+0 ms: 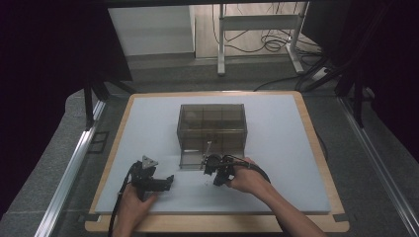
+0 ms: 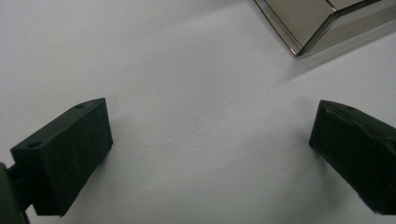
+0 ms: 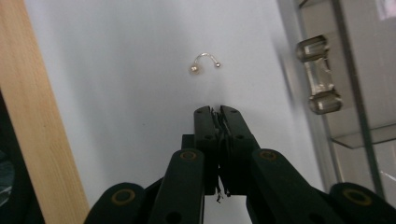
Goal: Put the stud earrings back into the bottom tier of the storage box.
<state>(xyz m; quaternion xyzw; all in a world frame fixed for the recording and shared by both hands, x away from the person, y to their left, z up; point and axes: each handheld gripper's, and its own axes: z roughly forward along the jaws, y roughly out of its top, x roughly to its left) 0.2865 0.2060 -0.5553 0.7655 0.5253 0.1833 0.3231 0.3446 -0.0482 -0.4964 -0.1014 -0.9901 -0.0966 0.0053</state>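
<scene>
Two grippers work the white desk [image 1: 276, 187]: the left gripper [image 1: 170, 181] rests at seven o'clock, fingers [image 2: 65, 156] wide apart around nothing. At the right gripper [image 3: 217, 112], fingers pressed together and empty, a small earring [image 3: 204, 63] lies loose at twelve o'clock. Judging by this, its pickup remains undone, with the clear box [image 1: 212, 131] waiting just beyond.

A small curved metal earring [image 3: 204, 63] with a bead at each end lies flat on the white mat, arch upward in the right gripper view. It rests beside the smoky clear box [image 3: 359, 70], apart from it.
</scene>
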